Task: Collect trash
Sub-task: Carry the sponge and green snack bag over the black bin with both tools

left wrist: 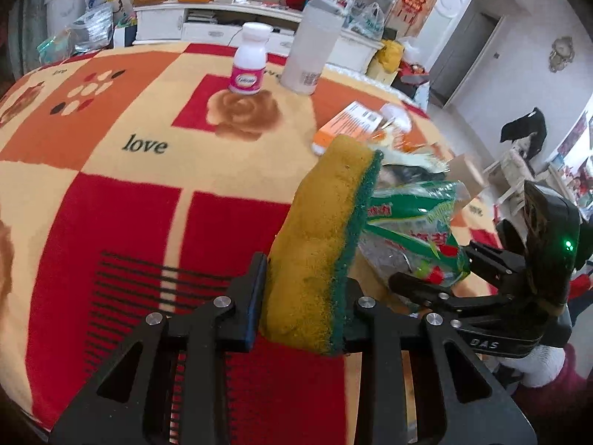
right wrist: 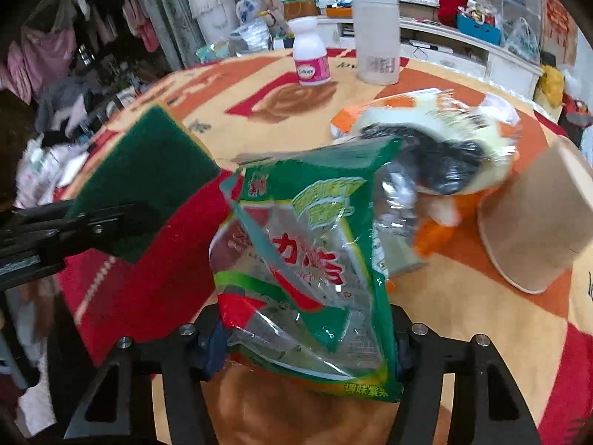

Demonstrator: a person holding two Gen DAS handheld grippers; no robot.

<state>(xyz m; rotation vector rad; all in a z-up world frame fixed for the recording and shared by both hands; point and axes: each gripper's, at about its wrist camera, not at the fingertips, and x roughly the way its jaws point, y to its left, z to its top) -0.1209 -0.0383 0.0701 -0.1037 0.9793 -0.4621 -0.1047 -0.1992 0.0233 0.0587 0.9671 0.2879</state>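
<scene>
Left hand-held gripper [left wrist: 304, 296] is pinching a yellow-green sponge [left wrist: 322, 241], lifted off the tabletop [left wrist: 148, 185]. Right hand-held gripper [right wrist: 307, 337] is clamped on a crinkly green bag [right wrist: 307, 259]. Behind them: orange box [left wrist: 348, 122], pill bottle [left wrist: 249, 61], paper cup [right wrist: 537, 222].

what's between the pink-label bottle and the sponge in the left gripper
Only bare patterned blanket, with its brown rose print, lies between pink-label bottle and sponge, per left wrist view.
</scene>
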